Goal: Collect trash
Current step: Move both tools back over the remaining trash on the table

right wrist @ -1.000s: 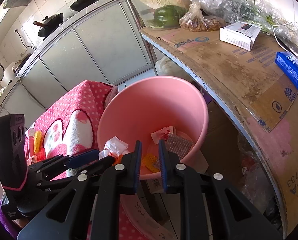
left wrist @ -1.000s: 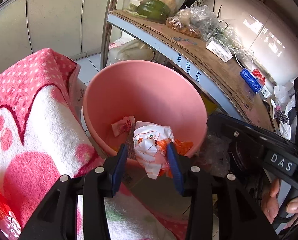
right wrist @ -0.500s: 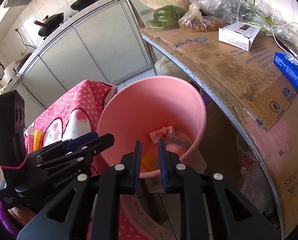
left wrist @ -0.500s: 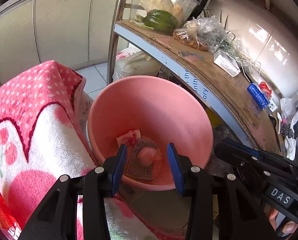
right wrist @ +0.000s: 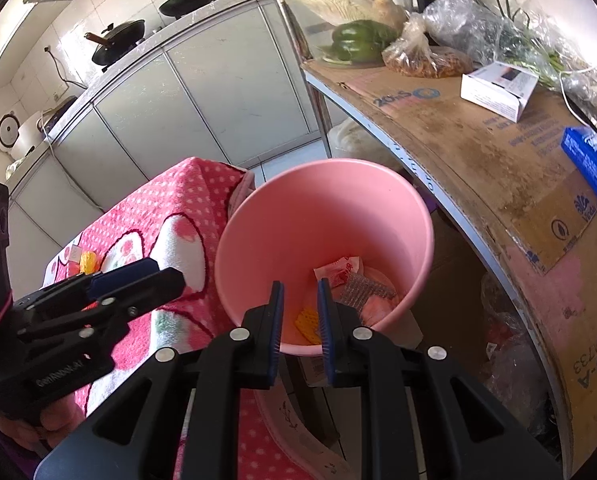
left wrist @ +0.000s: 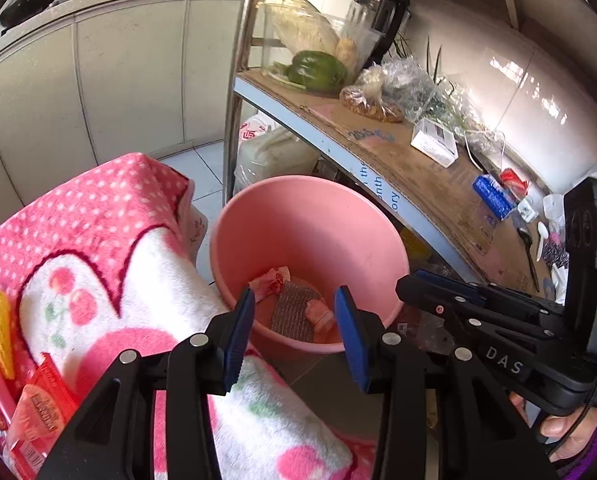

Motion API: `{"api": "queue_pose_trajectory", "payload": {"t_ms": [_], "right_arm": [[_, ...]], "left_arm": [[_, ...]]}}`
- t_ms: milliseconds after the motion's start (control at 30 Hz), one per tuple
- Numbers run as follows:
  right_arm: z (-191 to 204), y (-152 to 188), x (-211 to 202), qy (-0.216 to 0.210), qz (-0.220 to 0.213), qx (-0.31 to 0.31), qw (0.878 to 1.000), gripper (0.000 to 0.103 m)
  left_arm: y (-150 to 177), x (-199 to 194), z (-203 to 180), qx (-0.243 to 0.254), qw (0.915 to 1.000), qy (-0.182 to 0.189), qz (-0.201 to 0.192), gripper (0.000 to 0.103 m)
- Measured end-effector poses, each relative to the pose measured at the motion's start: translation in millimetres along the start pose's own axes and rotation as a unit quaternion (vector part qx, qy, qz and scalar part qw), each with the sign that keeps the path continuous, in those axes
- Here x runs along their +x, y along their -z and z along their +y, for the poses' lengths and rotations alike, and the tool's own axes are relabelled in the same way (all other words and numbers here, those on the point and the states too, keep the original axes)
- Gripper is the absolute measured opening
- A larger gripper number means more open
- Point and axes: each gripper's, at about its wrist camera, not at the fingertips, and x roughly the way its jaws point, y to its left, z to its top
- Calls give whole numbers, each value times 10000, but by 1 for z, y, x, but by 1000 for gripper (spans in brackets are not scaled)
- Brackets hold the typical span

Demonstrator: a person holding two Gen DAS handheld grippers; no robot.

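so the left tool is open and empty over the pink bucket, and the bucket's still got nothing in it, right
Not quite. The left tool is open and empty, but the pink bucket is not: the left wrist view shows a red-and-white wrapper and a silvery mesh pad at its bottom. The right wrist view also shows a yellow scrap.

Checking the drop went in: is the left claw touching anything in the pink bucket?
Apart. The left wrist view shows the left claw open and empty above the bucket.
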Motion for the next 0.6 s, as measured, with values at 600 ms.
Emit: {"api": "queue_pose_trajectory", "payload": {"t_ms": [600], "right_arm": [[112, -4, -4, -686, 96, -913, 9934, 27]], "left_arm": [[35, -105, 95, -611, 9944, -755, -423, 41]]}}
